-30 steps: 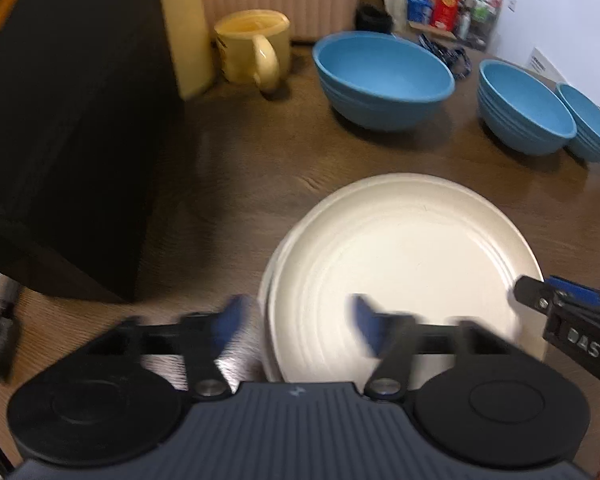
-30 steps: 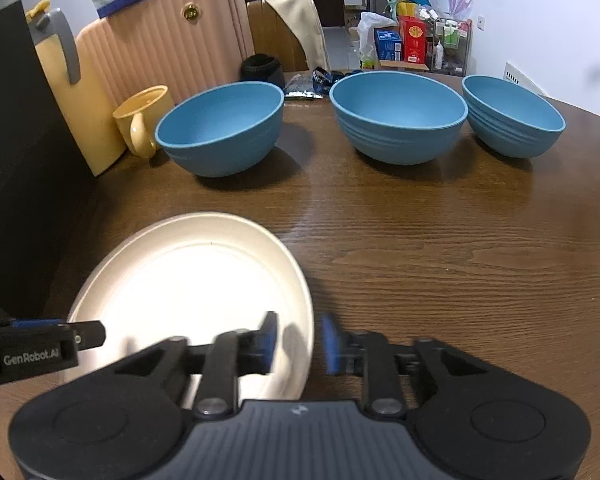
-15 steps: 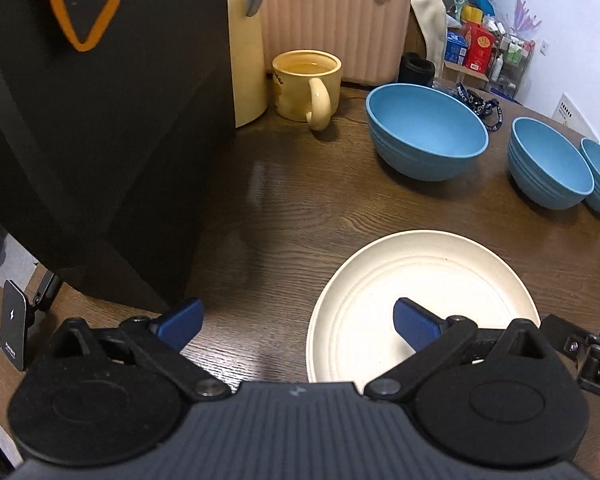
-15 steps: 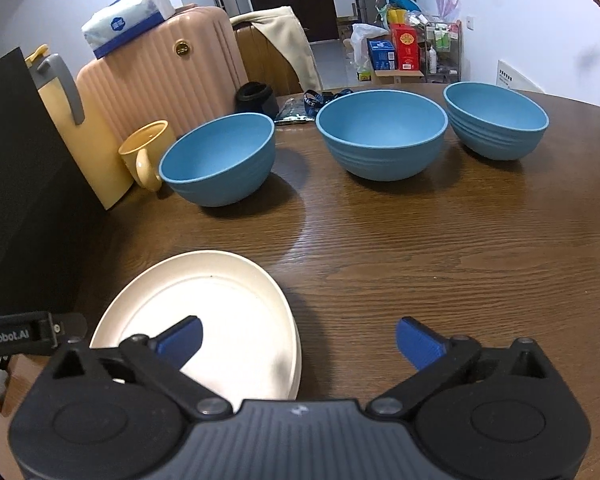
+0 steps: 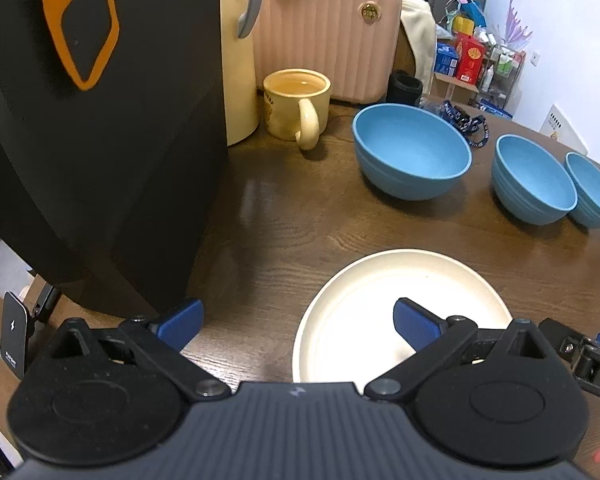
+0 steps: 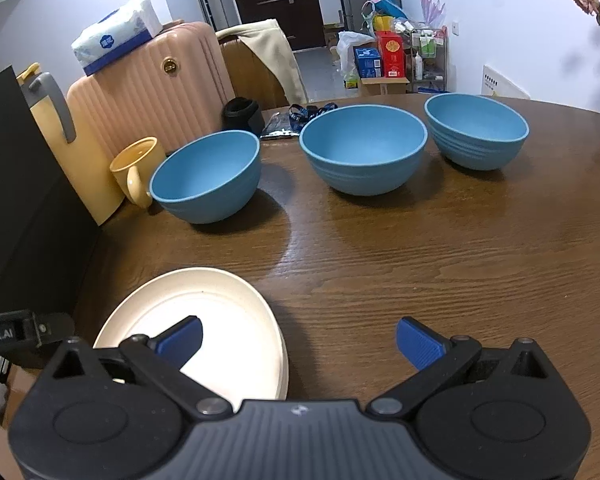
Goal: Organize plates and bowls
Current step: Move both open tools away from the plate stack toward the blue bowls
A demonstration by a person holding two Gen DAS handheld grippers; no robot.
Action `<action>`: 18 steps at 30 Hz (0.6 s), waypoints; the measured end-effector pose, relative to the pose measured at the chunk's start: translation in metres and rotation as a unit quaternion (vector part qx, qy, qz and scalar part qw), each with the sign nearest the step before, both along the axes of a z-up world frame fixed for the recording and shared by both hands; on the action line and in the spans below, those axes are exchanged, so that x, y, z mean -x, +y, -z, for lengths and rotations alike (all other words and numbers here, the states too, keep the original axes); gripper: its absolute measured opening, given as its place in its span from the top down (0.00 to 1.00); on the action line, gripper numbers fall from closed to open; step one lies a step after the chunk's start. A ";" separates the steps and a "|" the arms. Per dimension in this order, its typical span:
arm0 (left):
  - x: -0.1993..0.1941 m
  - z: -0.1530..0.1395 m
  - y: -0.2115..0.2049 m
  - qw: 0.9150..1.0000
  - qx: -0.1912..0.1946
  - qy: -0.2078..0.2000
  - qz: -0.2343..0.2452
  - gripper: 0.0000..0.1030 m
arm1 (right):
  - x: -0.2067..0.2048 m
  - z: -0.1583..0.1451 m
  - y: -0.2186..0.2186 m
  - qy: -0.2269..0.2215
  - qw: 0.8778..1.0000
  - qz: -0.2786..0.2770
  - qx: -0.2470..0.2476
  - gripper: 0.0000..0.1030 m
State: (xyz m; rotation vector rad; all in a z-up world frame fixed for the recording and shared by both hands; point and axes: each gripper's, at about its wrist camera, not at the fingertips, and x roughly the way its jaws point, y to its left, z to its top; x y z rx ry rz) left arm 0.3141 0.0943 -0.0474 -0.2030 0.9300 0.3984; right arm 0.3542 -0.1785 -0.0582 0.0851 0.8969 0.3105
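A stack of cream plates (image 5: 384,300) lies on the brown wooden table (image 5: 284,232) close in front of me; it also shows in the right wrist view (image 6: 220,320). Three blue bowls stand in a row behind it: left (image 6: 206,176), middle (image 6: 364,148), right (image 6: 476,130). In the left wrist view they are the near bowl (image 5: 412,156), the middle bowl (image 5: 534,178) and the far bowl (image 5: 592,188). My left gripper (image 5: 298,322) is open above the plates' left edge. My right gripper (image 6: 298,342) is open above their right edge. Both are empty.
A yellow mug (image 5: 298,108) and a pale yellow jug (image 5: 240,52) stand at the back left. A large black box (image 5: 92,120) fills the left side. A pink suitcase (image 6: 152,92) stands behind the table. A lanyard (image 6: 312,112) lies behind the bowls.
Both grippers opened off the plates' rims and pulled back and up. The plates now lie flat on the table.
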 end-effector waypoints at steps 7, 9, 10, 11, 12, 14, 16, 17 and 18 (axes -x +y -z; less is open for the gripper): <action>-0.004 -0.010 -0.007 1.000 0.007 -0.015 0.010 0.00 | -0.001 -0.011 -0.006 -0.006 1.000 0.011 0.010 0.00; -0.005 -0.013 -0.010 1.000 0.010 -0.019 0.013 0.00 | -0.001 -0.014 -0.010 -0.007 1.000 0.016 0.014 0.00; -0.006 -0.014 -0.012 1.000 0.012 -0.021 0.015 0.00 | -0.001 -0.015 -0.012 -0.008 1.000 0.019 0.015 0.00; -0.007 -0.015 -0.013 1.000 0.013 -0.023 0.017 0.00 | -0.001 -0.017 -0.014 -0.008 1.000 0.022 0.016 0.00; -0.008 -0.016 -0.015 0.999 0.013 -0.024 0.018 0.00 | -0.001 -0.018 -0.016 -0.009 1.000 0.025 0.017 0.00; -0.010 -0.018 -0.020 0.999 0.013 -0.027 0.021 0.00 | -0.002 -0.019 -0.020 -0.009 0.999 0.029 0.019 0.00; -0.012 -0.020 -0.025 0.999 0.013 -0.030 0.022 0.00 | -0.004 -0.021 -0.025 -0.010 0.999 0.033 0.021 0.00; -0.013 -0.021 -0.027 0.999 0.014 -0.031 0.022 0.00 | -0.005 -0.021 -0.028 -0.010 0.999 0.035 0.021 0.00; -0.015 -0.021 -0.030 0.999 0.014 -0.032 0.022 0.00 | -0.006 -0.022 -0.031 -0.009 0.999 0.036 0.022 0.00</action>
